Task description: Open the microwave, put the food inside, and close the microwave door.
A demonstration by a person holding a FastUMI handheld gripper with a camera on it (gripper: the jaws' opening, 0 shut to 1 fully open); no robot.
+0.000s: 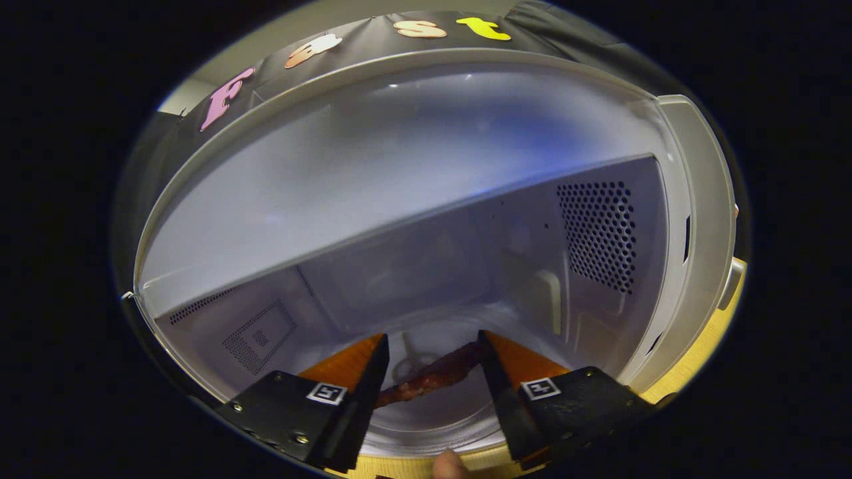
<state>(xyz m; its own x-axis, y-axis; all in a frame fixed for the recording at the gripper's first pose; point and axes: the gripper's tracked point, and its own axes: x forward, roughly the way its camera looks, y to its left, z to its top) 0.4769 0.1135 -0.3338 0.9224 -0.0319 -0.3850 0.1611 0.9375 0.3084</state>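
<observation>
With the microwave (426, 199) standing open and its cavity spreading beyond the fingers, the placing step looks underway. The glass turntable (432, 412) lies just below them. The gripper (432, 356) has its fingers spread, the food (426, 379), a dark reddish strip, between them, touching the right finger; a grasp cannot be told. Next: withdraw, close the door.

**Painted metal, glass and a glazed strip of food**

The microwave (413, 199) cavity looks like smooth, pale painted metal with a soft sheen; its side walls carry perforated vent patches. The turntable (432, 412) on its floor appears clear and glassy. The food (432, 378) spanning the parted fingers of the gripper (432, 356) is rough, wrinkled and slightly glossy. The table (705, 346) looks like matt pale wood.
</observation>
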